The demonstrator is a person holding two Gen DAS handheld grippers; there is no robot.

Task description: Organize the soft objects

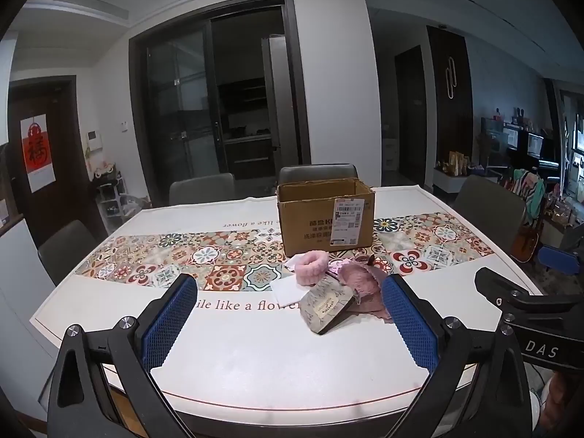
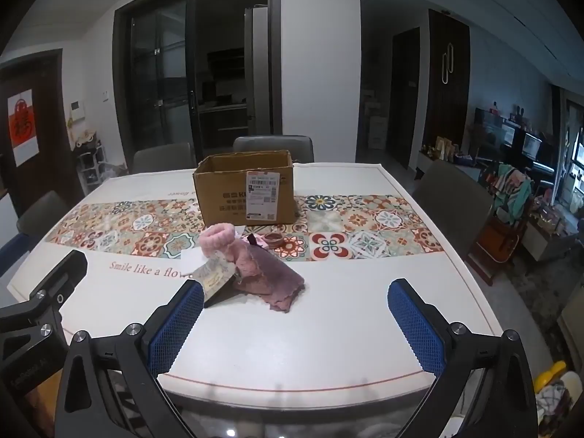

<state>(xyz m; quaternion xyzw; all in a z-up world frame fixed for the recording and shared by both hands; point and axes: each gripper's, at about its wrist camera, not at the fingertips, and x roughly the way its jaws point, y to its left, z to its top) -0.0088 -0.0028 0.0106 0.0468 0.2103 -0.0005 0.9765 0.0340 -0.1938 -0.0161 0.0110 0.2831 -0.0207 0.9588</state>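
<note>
Both claws hang over the near edge of the table with nothing between their blue pads. On the left gripper [image 1: 288, 323] the jaws stand spread wide, empty and touching nothing; the right gripper [image 2: 297, 323] is the same, fully apart above bare tabletop.

The table [image 2: 328, 346] wears a white cloth printed with "Smile like a flower" and a band of coloured floral tiles across its middle. On the far side of that band, near the centre, stands an open cardboard box [image 2: 233, 193] with a shipping label on its front. Just in front of the box lies the heap of soft things: a fluffy pink band [image 2: 219, 242] at the far left of the heap, a mauve knitted cloth [image 2: 272, 283] spilling toward the near right, and a grey patterned pouch [image 1: 326, 304] with a paper tag at the near left, resting on the cloth. A white card [image 1: 288, 288] lies flat beside the band, and a small brown ring [image 2: 273, 240] sits behind the cloth.

Grey chairs [image 2: 450, 200] ring the table. Behind them are dark glass sliding doors [image 2: 182, 87], and cluttered shelves fill the far right.
</note>
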